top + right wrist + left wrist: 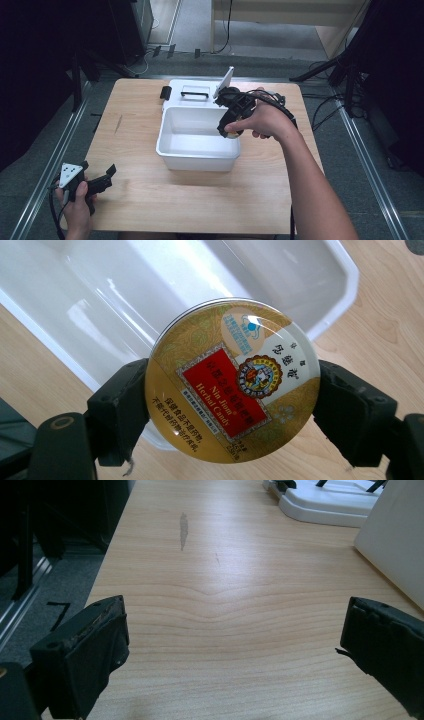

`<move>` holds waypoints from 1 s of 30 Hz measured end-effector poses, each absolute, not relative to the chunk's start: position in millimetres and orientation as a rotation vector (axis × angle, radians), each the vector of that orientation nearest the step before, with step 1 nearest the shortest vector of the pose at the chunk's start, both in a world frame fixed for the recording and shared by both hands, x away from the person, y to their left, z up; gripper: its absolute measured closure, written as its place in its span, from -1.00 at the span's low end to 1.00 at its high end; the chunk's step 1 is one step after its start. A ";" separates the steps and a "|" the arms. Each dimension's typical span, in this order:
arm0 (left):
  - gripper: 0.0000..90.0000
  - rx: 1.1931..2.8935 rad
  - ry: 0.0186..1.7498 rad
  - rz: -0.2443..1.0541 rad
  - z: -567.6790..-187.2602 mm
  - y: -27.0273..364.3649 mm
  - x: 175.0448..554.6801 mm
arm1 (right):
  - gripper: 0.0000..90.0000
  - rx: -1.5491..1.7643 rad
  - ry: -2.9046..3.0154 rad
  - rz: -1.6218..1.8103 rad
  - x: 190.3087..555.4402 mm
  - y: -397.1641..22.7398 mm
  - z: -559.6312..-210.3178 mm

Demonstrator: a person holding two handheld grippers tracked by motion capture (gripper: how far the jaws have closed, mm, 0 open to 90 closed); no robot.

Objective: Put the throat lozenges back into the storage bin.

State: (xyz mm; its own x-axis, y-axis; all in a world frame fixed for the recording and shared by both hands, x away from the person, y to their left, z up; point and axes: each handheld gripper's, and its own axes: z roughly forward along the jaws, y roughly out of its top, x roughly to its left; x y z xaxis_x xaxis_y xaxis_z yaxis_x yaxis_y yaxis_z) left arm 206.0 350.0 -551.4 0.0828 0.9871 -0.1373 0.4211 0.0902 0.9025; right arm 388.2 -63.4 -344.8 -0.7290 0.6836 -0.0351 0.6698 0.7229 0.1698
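Candy tin (pixel 232 380) clamped in right gripper (pixel 232 405) over white bin (pixel 320 270) rim; left gripper (pixel 235 650) agape.

Gold candy tin (pixel 232 382) w/ red label, floral pattern; white bin (pixel 199 137); light woodgrain worktop (pixel 150 185); black grippers.

Bin (pixel 198 150) interior bare under right claw (pixel 229 131); lid (pixel 194 92) blocks behind.

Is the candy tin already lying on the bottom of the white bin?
No: the right gripper holds the round candy tin clamped between its jaws, above the rim of the white bin.
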 end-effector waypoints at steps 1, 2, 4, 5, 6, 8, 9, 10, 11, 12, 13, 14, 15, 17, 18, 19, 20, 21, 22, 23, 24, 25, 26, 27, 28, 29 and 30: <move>-1.00 1.473 1.479 0.802 -551.3 350.2 205.9 | -0.55 1.113 2.829 0.218 388.6 -60.9 -345.7; -1.00 1.473 1.479 0.802 -551.3 350.2 205.9 | -0.55 1.105 2.834 0.220 389.0 -58.9 -347.3; -1.00 1.473 1.479 0.801 -551.3 350.2 205.9 | -0.55 1.091 2.841 0.212 389.2 -54.3 -350.5; -1.00 1.473 1.478 0.802 -551.4 350.2 205.9 | -0.55 1.085 2.846 0.206 389.2 -51.9 -352.2; -1.00 1.473 1.478 0.802 -551.3 350.2 205.9 | -0.54 1.073 2.851 0.196 389.0 -49.8 -353.7; -1.00 1.473 1.479 0.802 -551.3 350.2 205.8 | -0.54 1.062 2.854 0.190 388.8 -47.7 -355.4; -1.00 1.471 1.479 0.801 -551.4 350.3 205.9 | -0.54 0.985 2.865 0.171 387.6 -44.2 -359.5; -1.00 1.470 1.480 0.800 -551.4 350.3 206.0 | -0.54 0.936 2.872 0.170 386.1 -42.8 -361.4; -1.00 1.470 1.479 0.799 -551.4 350.4 206.0 | -0.54 0.888 2.880 0.166 385.4 -42.3 -362.6; -1.00 1.470 1.479 0.799 -551.4 350.4 206.0 | -0.54 0.844 2.893 0.165 384.4 -41.9 -364.5; -1.00 1.470 1.479 0.799 -551.4 350.3 206.0 | -0.54 0.799 2.907 0.162 384.7 -42.3 -366.3; -1.00 1.472 1.478 0.799 -551.4 350.4 206.1 | -0.54 0.775 2.919 0.170 384.9 -42.9 -368.5; -1.00 1.472 1.477 0.800 -551.4 350.4 206.1 | -0.54 0.744 2.929 0.178 385.6 -44.0 -370.7; -1.00 1.471 1.477 0.800 -551.5 350.3 206.1 | -0.54 0.705 2.946 0.195 387.1 -46.5 -375.2; -1.00 1.471 1.477 0.799 -551.5 350.4 206.1 | -0.54 0.687 2.957 0.194 387.8 -47.8 -377.1; -1.00 1.470 1.477 0.798 -551.5 350.5 206.2 | -0.54 0.671 2.958 0.202 387.6 -48.5 -379.3; -1.00 1.470 1.477 0.798 -551.5 350.5 206.2 | -0.54 0.651 2.954 0.201 387.0 -49.0 -381.0; -1.00 1.471 1.476 0.798 -551.5 350.4 206.1 | -0.54 0.626 2.953 0.202 386.4 -49.4 -383.0; -1.00 1.473 1.475 0.799 -551.5 350.4 206.1 | -0.54 0.609 2.955 0.201 385.9 -49.5 -385.2; -1.00 1.473 1.474 0.799 -551.5 350.4 206.2 | -0.55 0.604 2.951 0.197 385.6 -49.5 -387.2; -1.00 1.472 1.475 0.800 -551.5 350.3 206.2 | -0.54 0.602 2.949 0.194 385.7 -49.5 -389.4; -1.00 1.473 1.475 0.799 -551.5 350.4 206.2 | -0.54 0.597 2.951 0.190 386.4 -49.7 -391.4; -1.00 1.473 1.475 0.798 -551.5 350.4 206.2 | -0.55 0.602 2.948 0.189 386.6 -49.8 -393.3; -1.00 1.472 1.476 0.798 -551.5 350.4 206.2 | -0.54 0.592 2.951 0.193 387.4 -49.9 -394.9; -1.00 1.471 1.476 0.796 -551.5 350.3 206.2 | -0.54 0.590 2.949 0.191 387.3 -49.8 -396.5; -1.00 1.471 1.476 0.796 -551.5 350.3 206.2 | -0.55 0.585 2.953 0.193 387.5 -49.9 -398.3; -1.00 1.472 1.475 0.795 -551.5 350.4 206.2 | -0.55 0.590 2.955 0.190 387.7 -49.8 -400.1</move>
State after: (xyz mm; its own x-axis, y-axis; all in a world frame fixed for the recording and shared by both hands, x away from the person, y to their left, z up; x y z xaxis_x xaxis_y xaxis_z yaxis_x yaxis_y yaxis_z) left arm 206.2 350.4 -551.5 0.0896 0.9857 -0.1429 0.4226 0.0923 0.9016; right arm 387.7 -49.8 -400.1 -0.9166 0.3885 -0.0946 0.3732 0.9161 0.1467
